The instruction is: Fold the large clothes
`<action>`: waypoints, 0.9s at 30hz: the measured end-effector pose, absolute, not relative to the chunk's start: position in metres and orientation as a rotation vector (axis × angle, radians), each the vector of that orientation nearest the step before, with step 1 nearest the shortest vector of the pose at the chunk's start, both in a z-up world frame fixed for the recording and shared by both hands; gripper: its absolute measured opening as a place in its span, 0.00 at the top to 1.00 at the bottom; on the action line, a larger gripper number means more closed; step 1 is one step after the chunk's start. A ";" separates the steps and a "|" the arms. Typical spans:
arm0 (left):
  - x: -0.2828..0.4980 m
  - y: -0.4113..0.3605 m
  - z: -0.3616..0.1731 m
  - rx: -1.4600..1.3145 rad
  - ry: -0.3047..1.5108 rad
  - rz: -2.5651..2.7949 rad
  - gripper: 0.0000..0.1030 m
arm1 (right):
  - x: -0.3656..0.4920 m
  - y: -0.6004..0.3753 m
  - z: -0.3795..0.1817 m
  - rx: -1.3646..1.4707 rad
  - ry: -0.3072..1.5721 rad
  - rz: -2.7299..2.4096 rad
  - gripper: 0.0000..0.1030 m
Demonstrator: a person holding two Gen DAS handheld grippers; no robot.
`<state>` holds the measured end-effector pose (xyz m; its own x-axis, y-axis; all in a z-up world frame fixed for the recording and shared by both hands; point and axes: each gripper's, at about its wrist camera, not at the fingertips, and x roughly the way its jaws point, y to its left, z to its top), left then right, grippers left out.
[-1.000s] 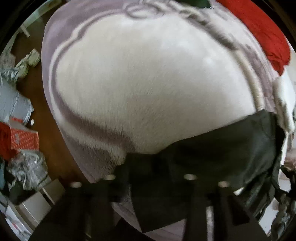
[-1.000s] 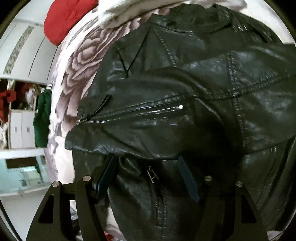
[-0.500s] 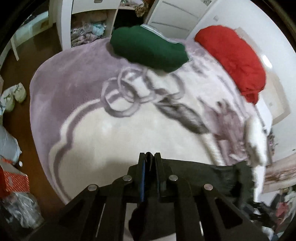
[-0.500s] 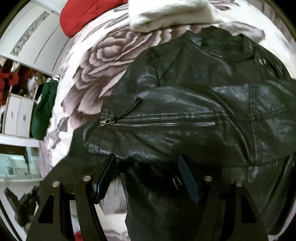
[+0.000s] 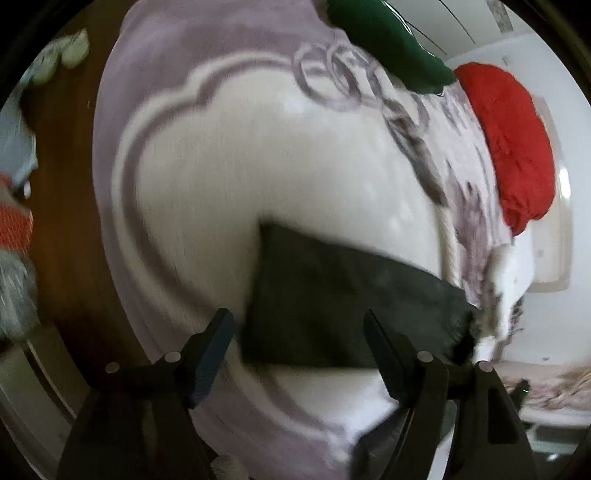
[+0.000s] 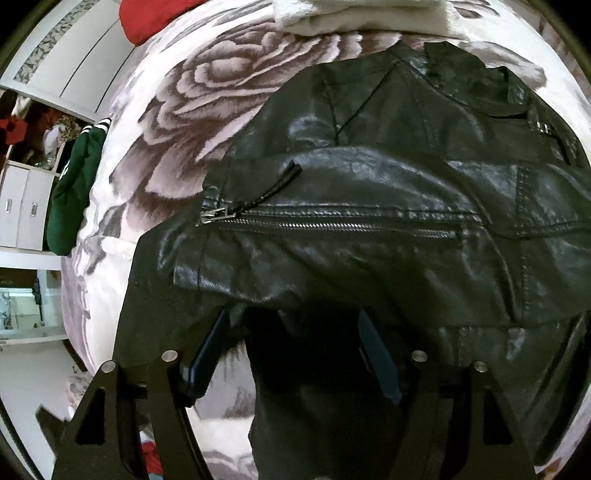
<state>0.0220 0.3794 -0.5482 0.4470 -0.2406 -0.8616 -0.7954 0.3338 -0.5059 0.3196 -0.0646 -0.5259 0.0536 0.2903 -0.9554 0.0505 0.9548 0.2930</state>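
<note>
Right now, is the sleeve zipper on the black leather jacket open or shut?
Shut along most of its length: on the jacket, the zipper teeth run closed, pull at the cuff end.

Bed, covered by a plush lilac-and-cream blanket (image 5: 221, 177) with rose and ring motifs. Lying directly on it: black leather jacket (image 6: 388, 206), centre, zip sleeve folded across; folded white garment (image 6: 362, 16) at 12 o'clock, touching the jacket's collar; red garment (image 6: 151, 16) at 11; green garment (image 6: 72, 192) at 9, on the blanket's edge.
</note>
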 end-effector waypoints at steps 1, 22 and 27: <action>0.022 0.370 -0.552 -1.257 1.089 0.474 0.31 | 0.318 -0.067 -0.524 0.278 1.515 0.177 0.28; 0.106 0.382 -0.526 -1.304 0.588 0.568 0.96 | 0.345 -0.064 -0.499 0.183 1.358 0.140 0.28; 0.098 0.386 -0.581 -1.309 0.720 0.627 0.96 | 0.363 -0.040 -0.561 0.036 1.513 0.106 0.28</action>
<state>0.0984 0.3864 -0.5807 0.6356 0.0101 -0.7720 -0.7634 0.1577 -0.6264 0.3629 -0.0402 -0.5611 0.0538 0.0921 -0.9943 -0.0469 0.9949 0.0896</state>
